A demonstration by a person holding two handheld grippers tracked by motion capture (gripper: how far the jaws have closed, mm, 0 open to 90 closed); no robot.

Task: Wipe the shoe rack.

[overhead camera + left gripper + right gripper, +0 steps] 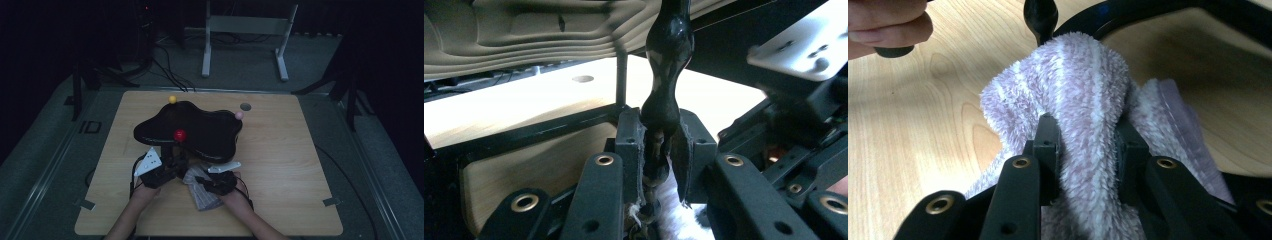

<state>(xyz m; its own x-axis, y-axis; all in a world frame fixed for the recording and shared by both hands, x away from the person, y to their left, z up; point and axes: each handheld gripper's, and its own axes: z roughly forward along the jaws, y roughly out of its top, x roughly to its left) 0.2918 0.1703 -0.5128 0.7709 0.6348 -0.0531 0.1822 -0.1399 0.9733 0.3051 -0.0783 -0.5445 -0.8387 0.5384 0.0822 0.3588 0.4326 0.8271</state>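
Observation:
A glossy black, blob-shaped stand [200, 127] sits mid-table, with a red ball [179, 135], a yellow ball [172, 99] and a pink ball [239, 115] at its edge. At the stand's near edge, my left gripper [175, 162] is shut on a black turned post [663, 107] below the red ball; the pads [631, 142] press it from both sides. My right gripper [1088, 150] is shut on a bunched lilac-and-white striped fluffy towel [1073, 75], which lies on the wood [202, 197] just in front of the stand.
The wooden table [290, 165] has bare surface to the right and left. A small grey disc [245, 106] lies behind the stand. A white frame [245, 30] stands on the floor beyond the table. A hand [883, 25] is at the right gripper view's top left.

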